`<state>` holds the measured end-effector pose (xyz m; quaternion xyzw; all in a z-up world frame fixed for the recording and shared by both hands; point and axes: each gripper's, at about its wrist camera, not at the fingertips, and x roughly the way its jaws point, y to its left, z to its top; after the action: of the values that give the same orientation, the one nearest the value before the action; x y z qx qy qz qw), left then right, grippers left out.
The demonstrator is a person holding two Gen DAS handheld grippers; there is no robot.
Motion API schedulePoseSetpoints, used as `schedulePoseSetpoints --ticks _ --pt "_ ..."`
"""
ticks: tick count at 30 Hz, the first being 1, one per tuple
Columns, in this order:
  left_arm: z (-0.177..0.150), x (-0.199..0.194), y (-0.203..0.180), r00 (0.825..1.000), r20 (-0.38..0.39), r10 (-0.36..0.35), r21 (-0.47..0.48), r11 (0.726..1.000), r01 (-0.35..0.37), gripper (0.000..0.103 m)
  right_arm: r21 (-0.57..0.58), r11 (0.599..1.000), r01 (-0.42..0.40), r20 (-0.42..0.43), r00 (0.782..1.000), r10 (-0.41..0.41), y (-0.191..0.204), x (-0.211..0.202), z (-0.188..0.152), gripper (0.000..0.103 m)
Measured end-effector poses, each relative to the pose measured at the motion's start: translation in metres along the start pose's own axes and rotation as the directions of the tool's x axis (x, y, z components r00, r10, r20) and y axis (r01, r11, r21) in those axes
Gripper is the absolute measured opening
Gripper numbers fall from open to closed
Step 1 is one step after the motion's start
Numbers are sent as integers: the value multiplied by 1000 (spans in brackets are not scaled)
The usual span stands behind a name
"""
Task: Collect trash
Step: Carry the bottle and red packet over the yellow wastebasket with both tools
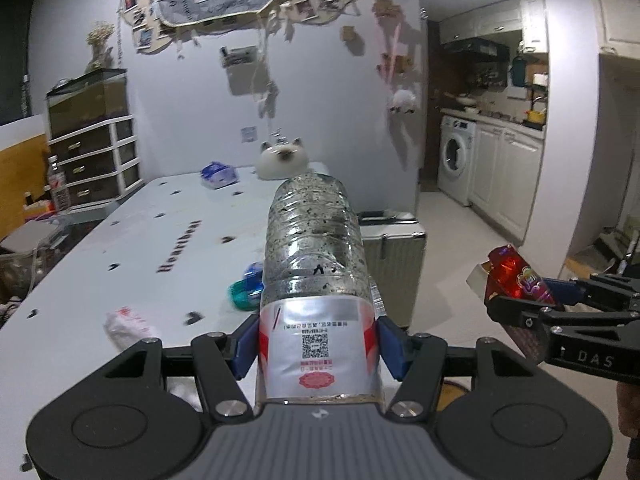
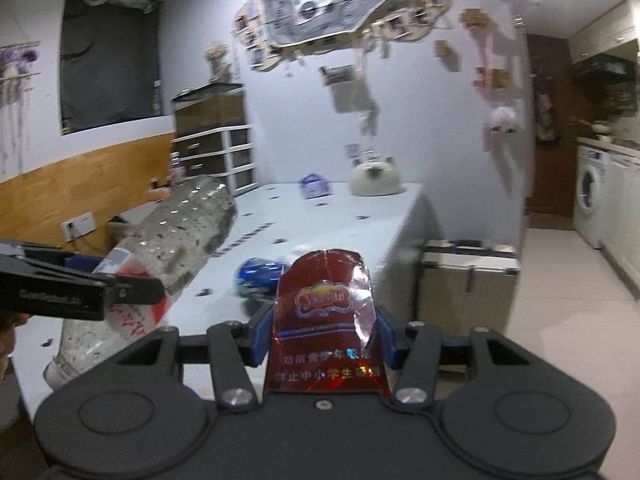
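Grippers first: our left gripper (image 1: 318, 344) clamps a clear plastic bottle (image 1: 316, 248) by its labelled end, base pointing away, raised over the white table (image 1: 160, 232). Our right gripper (image 2: 322, 336) pinches a red foil wrapper (image 2: 326, 320). On the table lie a blue-green wrapper (image 1: 246, 286), a white crumpled piece (image 1: 124, 320) and a cat-shaped ornament (image 1: 282, 158).

The bottle (image 1: 316, 272) hides its cap end behind the left hand-held gripper (image 1: 318, 346). A blue item (image 2: 258, 274) near the surface's (image 2: 340, 204) right edge is blurred, possibly a wrapper.
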<state>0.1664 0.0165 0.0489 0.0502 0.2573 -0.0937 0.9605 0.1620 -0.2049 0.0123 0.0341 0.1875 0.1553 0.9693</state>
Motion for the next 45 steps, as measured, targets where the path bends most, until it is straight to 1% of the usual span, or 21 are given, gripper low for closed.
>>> schedulePoseSetpoints --ticks 8,15,19,22,25,28,32,34,37,41,45 --pt "3 6 -64 997 21 -80 29 996 79 62 24 993 117 28 993 -118 -55 -37 -10 53" --pt "2 19 -121 985 25 -172 36 985 171 62 50 978 203 33 978 -204 -103 -64 -25 53" --pt "-1 35 -152 975 5 -221 49 974 220 62 72 965 254 14 967 -255 -130 -73 -40 53" --pt "-8 52 -174 969 -15 -245 52 968 245 62 94 953 289 -8 957 -290 -151 -75 -54 53" --pt "-20 73 -193 961 -55 -270 40 961 272 62 121 940 320 -33 947 -319 -169 -73 -69 53" --pt "-32 99 -209 952 -106 -288 16 956 292 62 141 927 347 -59 938 -342 -187 -65 -85 53" --pt "-49 140 -224 932 -183 -312 -33 950 312 62 165 917 363 -98 931 -351 -205 -48 -107 53" --pt "-59 158 -231 931 -208 -300 -32 953 300 62 188 912 364 -123 930 -346 -214 -35 -122 53" --pt "-75 185 -240 931 -245 -270 -1 961 278 62 218 899 380 -167 922 -349 -227 -13 -144 53" --pt "-96 229 -241 919 -310 -244 -11 967 253 62 264 886 380 -236 917 -323 -245 22 -176 53" --pt "-116 273 -238 913 -355 -202 -12 977 212 62 317 864 392 -295 906 -303 -263 59 -207 53"
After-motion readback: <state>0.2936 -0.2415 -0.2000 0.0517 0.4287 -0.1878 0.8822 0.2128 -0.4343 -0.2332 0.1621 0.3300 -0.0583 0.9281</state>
